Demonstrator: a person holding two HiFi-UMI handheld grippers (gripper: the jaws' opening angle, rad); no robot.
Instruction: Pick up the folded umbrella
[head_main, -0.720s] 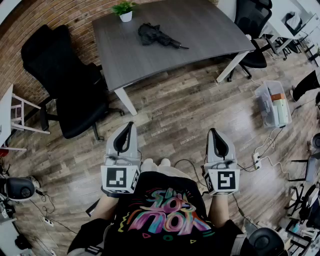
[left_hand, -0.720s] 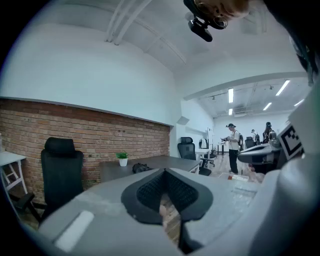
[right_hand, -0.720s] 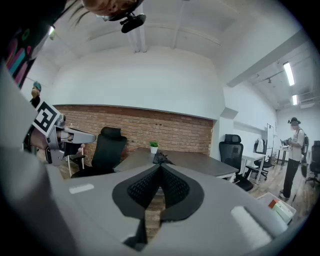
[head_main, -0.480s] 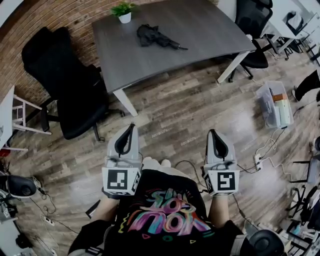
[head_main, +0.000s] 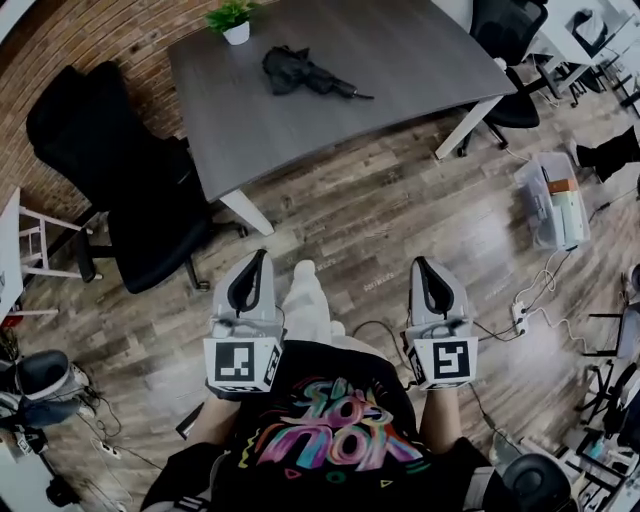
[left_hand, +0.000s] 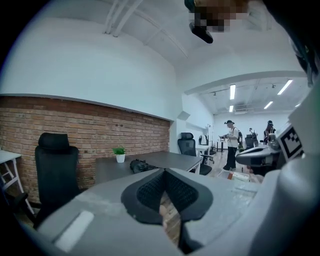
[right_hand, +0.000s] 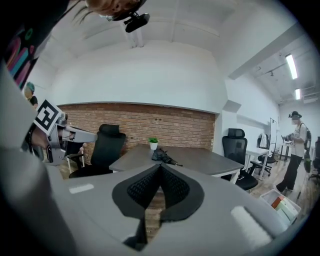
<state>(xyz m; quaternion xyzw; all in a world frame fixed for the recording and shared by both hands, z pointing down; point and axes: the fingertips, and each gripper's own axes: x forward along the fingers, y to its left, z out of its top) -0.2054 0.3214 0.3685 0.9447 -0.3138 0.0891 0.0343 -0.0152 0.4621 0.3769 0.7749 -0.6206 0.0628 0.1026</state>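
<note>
I have both tongs held out level over the wooden floor (head_main: 360, 230), side by side and well apart. The person's pale leg (head_main: 305, 300) shows between them.

The left tongs (head_main: 260, 256) are pressed together. In the left gripper view their black pads (left_hand: 150, 187) meet at the tips with nothing caught between them. The right tongs (head_main: 421, 264) are pressed together too, and the right gripper view shows them empty.

The folded umbrella (head_main: 298, 72) lies well ahead of both tongs on the grey desk (head_main: 400, 60). It is a crumpled black bundle, and its thin end points toward the right-tongs side. In the left gripper view the umbrella (left_hand: 141, 165) sits just above the closed tips and a little to their left. In the right gripper view it (right_hand: 162, 156) lies almost straight above the tips.

A small potted plant (head_main: 233, 20) stands on the desk beyond the umbrella, nearer the brick wall (head_main: 90, 40). A black office chair (head_main: 130, 190) stands ahead of the left tongs and off to their outer side. A clear plastic bin (head_main: 555, 205) sits on the floor far out past the right tongs.
</note>
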